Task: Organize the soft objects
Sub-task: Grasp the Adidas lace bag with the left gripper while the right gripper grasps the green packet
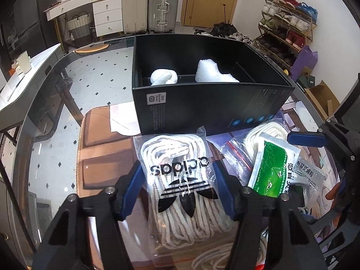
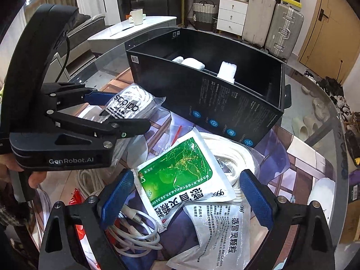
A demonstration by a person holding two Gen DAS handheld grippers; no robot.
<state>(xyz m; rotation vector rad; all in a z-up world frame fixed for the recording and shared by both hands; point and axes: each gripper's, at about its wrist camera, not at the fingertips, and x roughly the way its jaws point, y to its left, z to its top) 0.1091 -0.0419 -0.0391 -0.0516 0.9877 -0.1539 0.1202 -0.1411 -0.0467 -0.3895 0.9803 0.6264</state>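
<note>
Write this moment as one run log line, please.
left gripper: closing around laces bag | right gripper: open over green sachet | box: two white items inside

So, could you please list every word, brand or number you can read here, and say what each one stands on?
"adidas", upside down: clear bag of white rope between the left hand-held gripper fingers.
"GenRobot.AI": the left hand-held gripper's body.
"感冒灵颗粒": white sachet.
"999": green sachet.
Small print on the black box: too small to read.
</note>
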